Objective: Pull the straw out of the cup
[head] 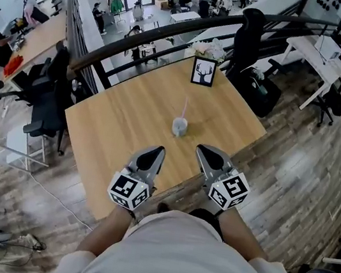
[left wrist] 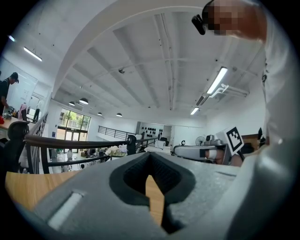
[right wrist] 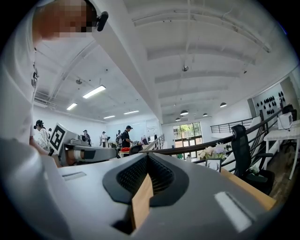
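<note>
While the left gripper (head: pixel 157 152) and right gripper (head: pixel 204 150) hovered clenched, empty, over the near edge of the table (head: pixel 114 123) | straw (head: pixel 184 108) stood in cup (head: pixel 179 127) mid-table, ahead between them | framed picture (head: pixel 203 71) behind cup.

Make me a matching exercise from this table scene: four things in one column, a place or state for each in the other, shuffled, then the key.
Things
1. straw
2. cup
3. framed deer picture
4. left tongs

Places and states
A. stands at the far edge of the table
B. pink, upright in the cup
C. shut with nothing between them, by the near edge of the table
D. around the table's middle, holding the straw

Pairs: 1-B, 2-D, 3-A, 4-C
</note>
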